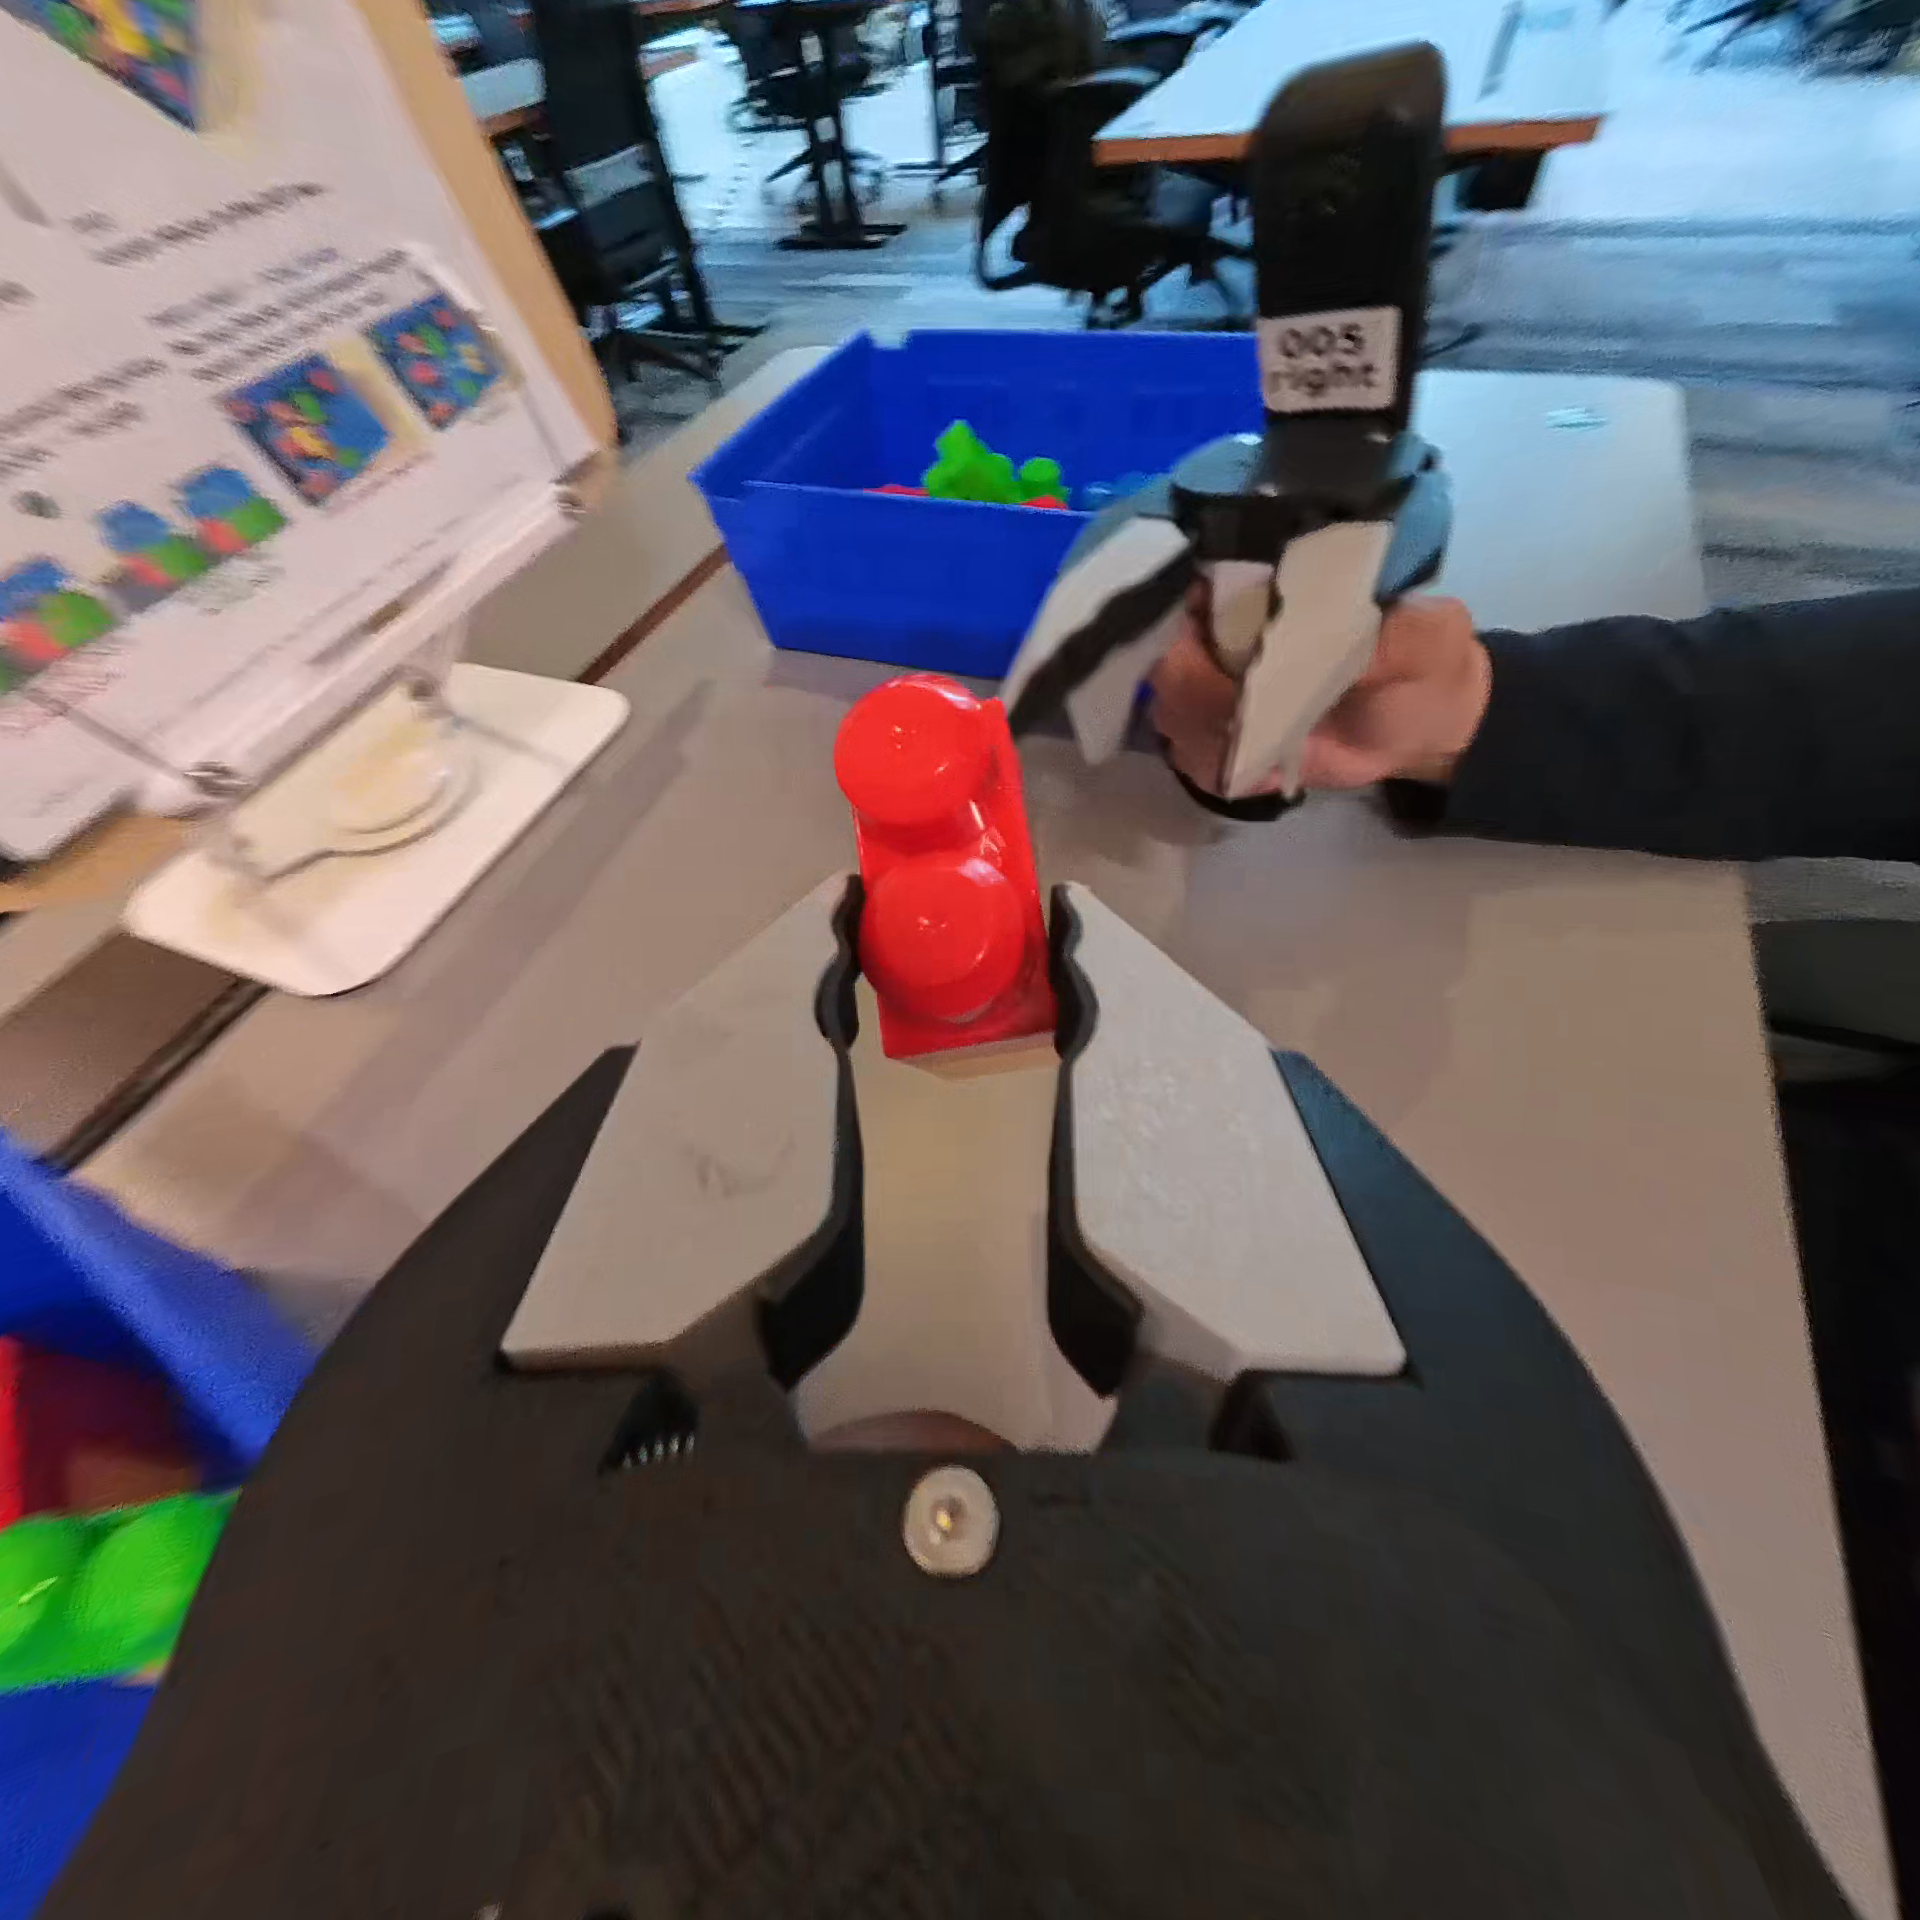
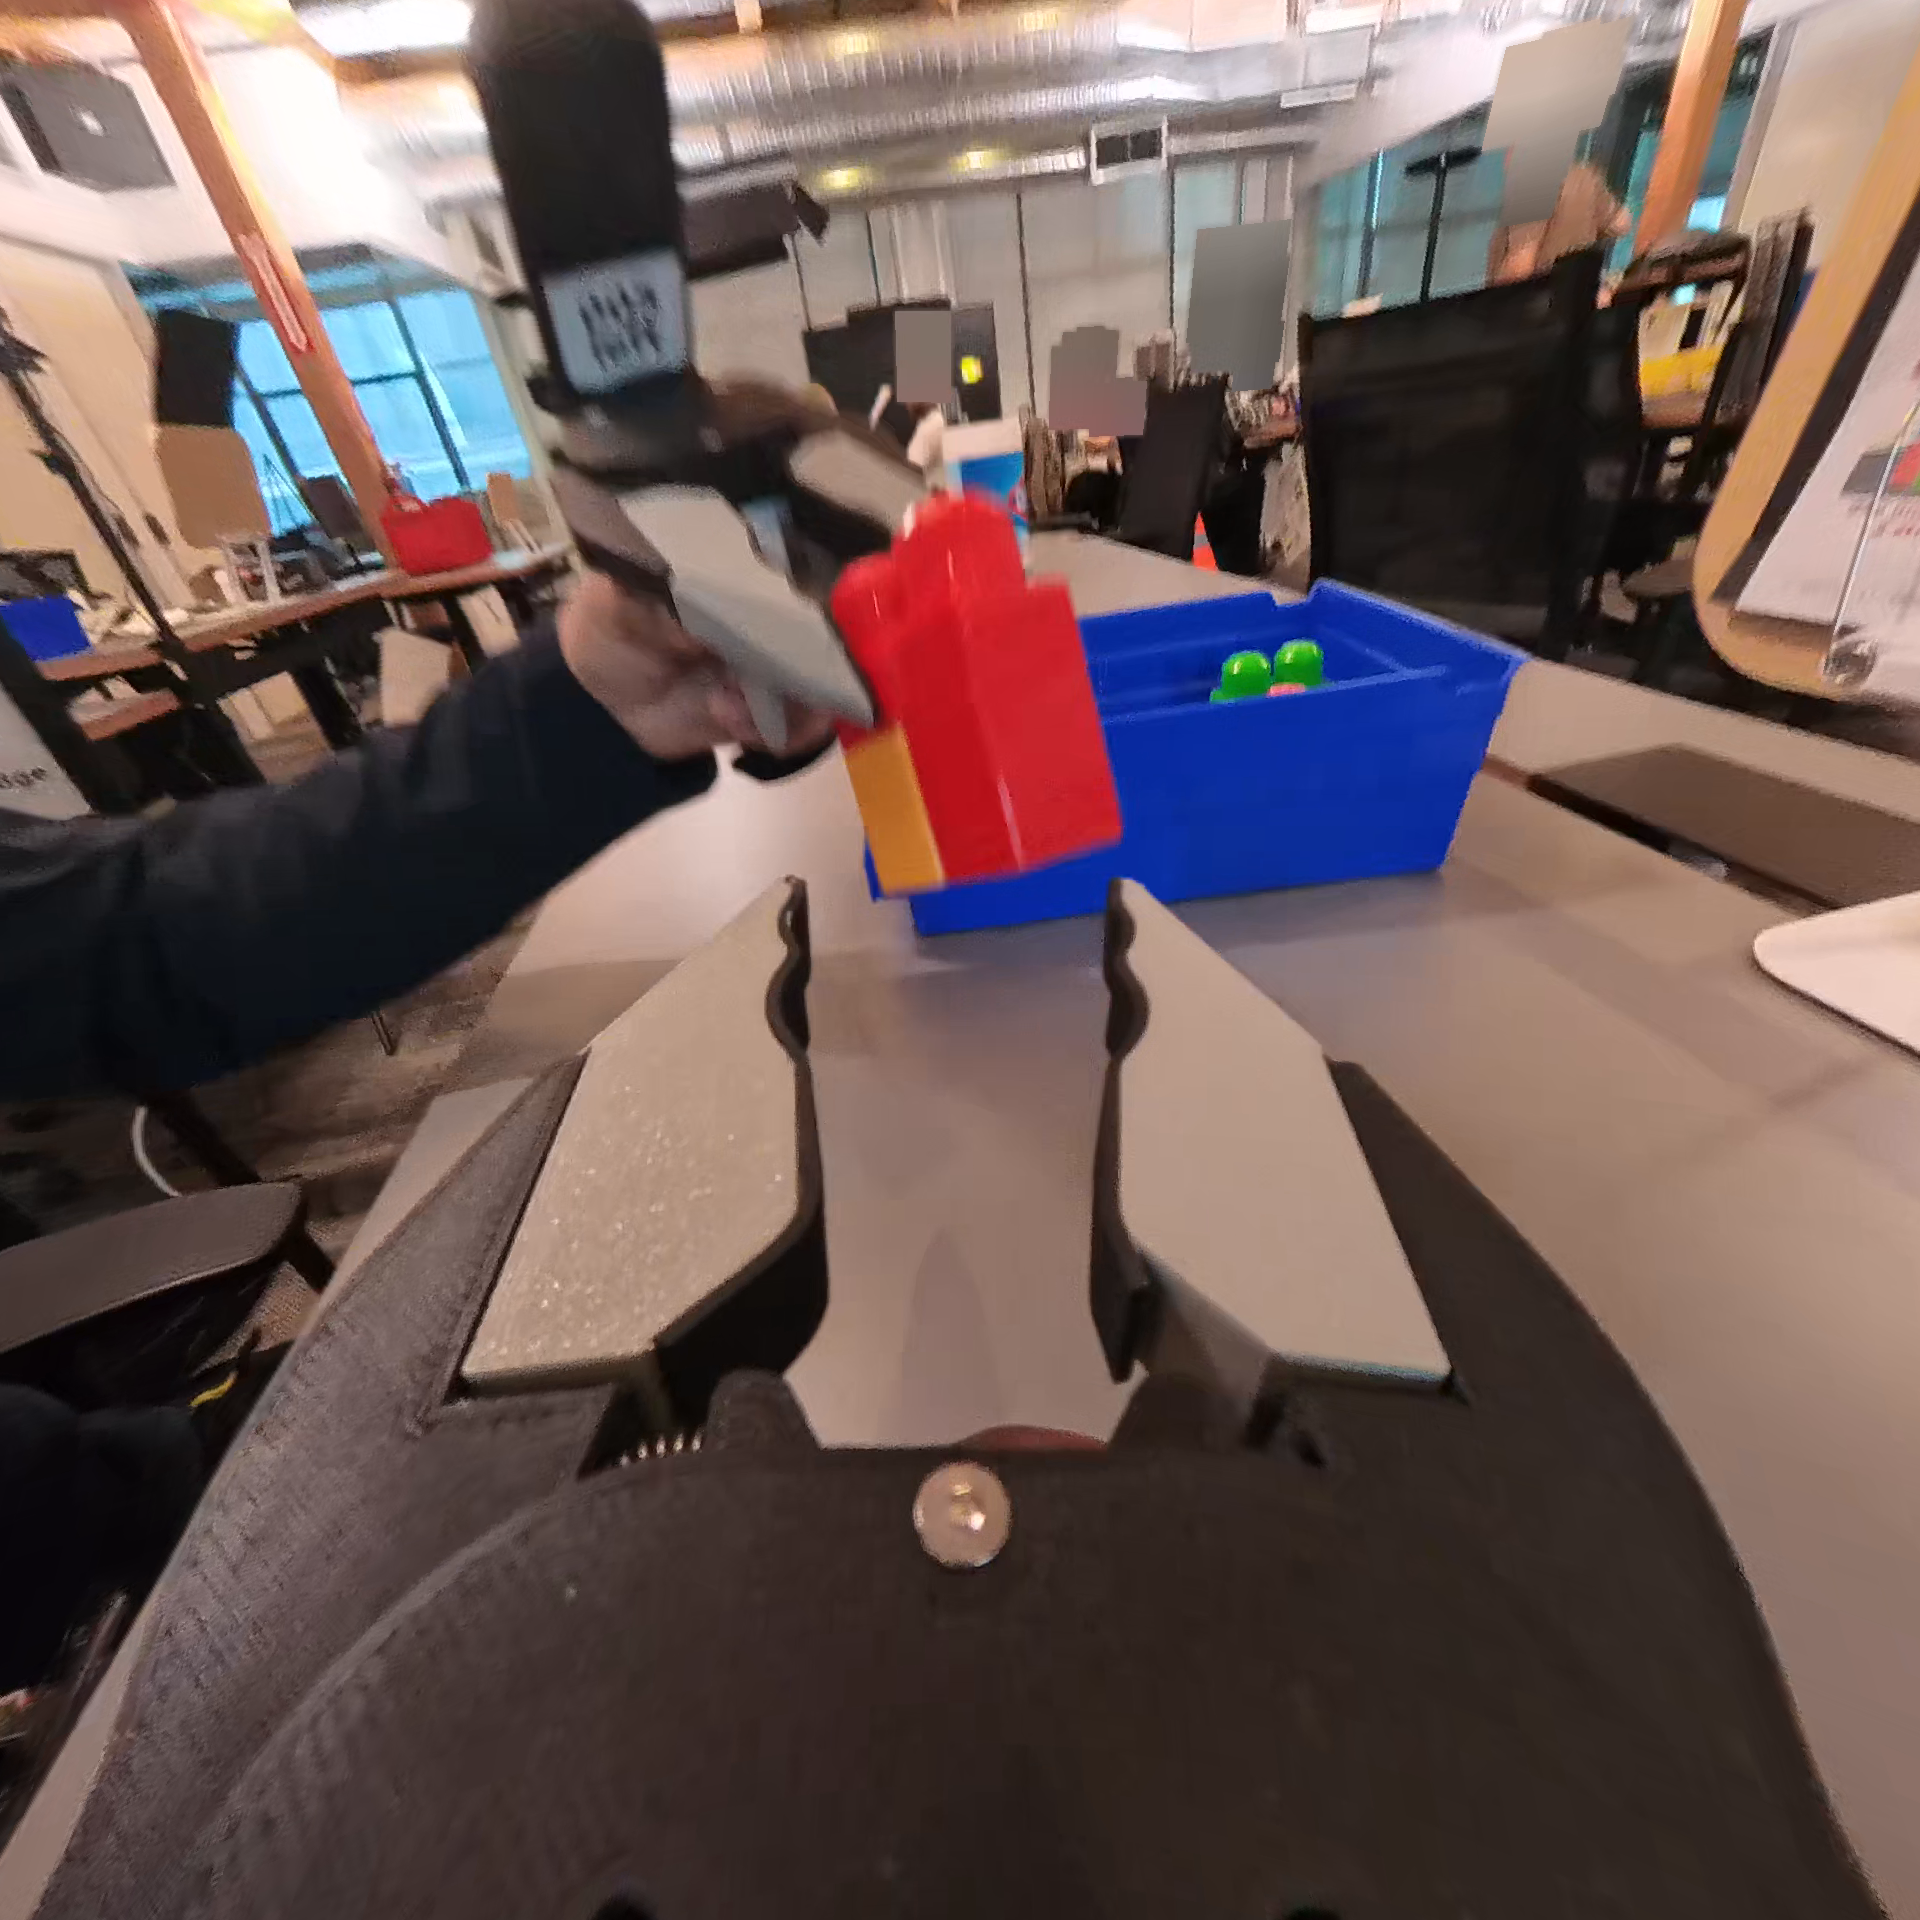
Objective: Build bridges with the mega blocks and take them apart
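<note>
Holding the red two-stud hard plastic block (image 1: 951,894) above the grey table (image 1: 1455,1039) between my clenched left gripper (image 1: 954,961), right gripper (image 2: 954,966) released and empty, I judged it light, stiff, slippery, best pinched on flat sides.

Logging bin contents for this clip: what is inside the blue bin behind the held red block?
In the blue bin, green blocks show above the rim, with a bit of red beside them. The bin's walls and the red block hide anything else.

Blurred instruction sheet (image 1: 239,436), bin (image 1: 62,1455) edge-cropped
</note>
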Demonstrator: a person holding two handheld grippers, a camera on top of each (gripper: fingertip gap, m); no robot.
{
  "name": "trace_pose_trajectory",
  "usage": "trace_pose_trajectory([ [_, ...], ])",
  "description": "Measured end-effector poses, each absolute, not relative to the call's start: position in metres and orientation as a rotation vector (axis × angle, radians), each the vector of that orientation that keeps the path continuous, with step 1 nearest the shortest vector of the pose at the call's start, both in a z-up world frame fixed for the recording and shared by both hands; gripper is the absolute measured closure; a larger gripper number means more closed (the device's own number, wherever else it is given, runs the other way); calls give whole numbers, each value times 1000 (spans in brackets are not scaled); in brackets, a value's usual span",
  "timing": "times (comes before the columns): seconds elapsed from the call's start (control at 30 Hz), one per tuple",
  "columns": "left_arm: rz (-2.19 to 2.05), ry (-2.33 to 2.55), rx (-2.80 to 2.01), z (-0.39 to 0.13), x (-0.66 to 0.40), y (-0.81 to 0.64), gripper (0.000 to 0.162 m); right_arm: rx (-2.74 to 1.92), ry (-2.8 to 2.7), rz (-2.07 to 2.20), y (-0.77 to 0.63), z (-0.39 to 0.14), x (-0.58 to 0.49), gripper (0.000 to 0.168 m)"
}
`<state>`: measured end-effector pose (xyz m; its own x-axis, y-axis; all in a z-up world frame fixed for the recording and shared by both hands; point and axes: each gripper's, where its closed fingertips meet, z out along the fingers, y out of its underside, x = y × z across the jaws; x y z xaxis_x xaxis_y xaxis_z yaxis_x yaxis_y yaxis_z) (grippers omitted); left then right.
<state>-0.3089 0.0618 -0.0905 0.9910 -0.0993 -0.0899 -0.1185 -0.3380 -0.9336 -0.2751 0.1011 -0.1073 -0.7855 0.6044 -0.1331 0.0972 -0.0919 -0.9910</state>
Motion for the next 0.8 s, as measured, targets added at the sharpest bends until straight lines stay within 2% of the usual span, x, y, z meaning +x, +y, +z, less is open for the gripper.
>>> trace_pose_trajectory([
  [0.17,-270,263,-1747,-102,-280,59,129,-763,-1945,1926,98,-120,-270,107],
  [0.27,-299,270,-1763,-115,-278,61,129,-686,-2087,1914,74,-134,-261,106],
  [0.4,-322,346,-1833,-132,-265,64,129,-679,-2230,1762,54,-162,-263,116],
  [0.47,-305,340,-1840,-137,-265,66,130,-684,-2257,1651,56,-174,-267,131],
  [0.67,-298,209,-1870,-153,-280,83,127,-820,-2281,1572,70,-194,-281,132],
  [0.8,-225,122,-1822,-142,-293,86,121,-872,-2174,1662,77,-178,-286,135],
])
